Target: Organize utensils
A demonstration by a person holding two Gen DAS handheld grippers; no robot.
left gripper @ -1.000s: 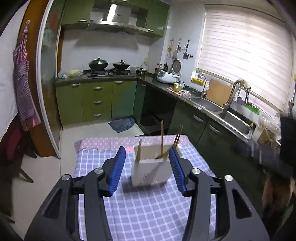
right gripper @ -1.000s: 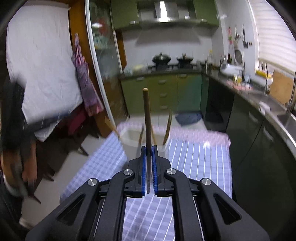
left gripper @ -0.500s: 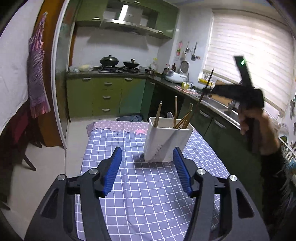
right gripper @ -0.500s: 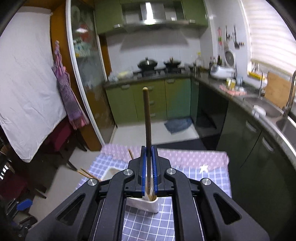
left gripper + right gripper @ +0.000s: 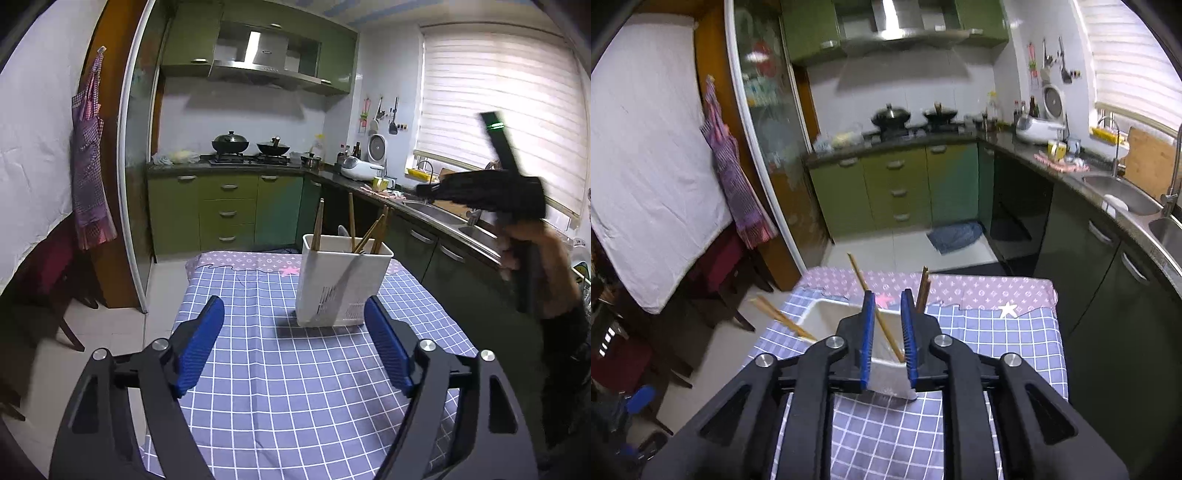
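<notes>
With the white rectangular plastic utensil holder [image 5: 846, 321] standing on the checked-cloth bench [image 5: 295, 387], let the right tongs [image 5: 888, 332], just parted around a loose wooden chopstick [image 5: 875, 312], lift straight clear, left tongs [image 5: 295, 347] wide and empty

left gripper [image 5: 294, 314]: black angular frame with triangular cut-outs, two round silver screws on each arm
left pads [image 5: 199, 347]: long ribbed blue strips lining the insides of both fingers
right gripper [image 5: 887, 295]: same black frame, silver screws, ribbed blue pads
right gripper in the left view [image 5: 491, 192]: blurred black body, small green light on its upright part
</notes>
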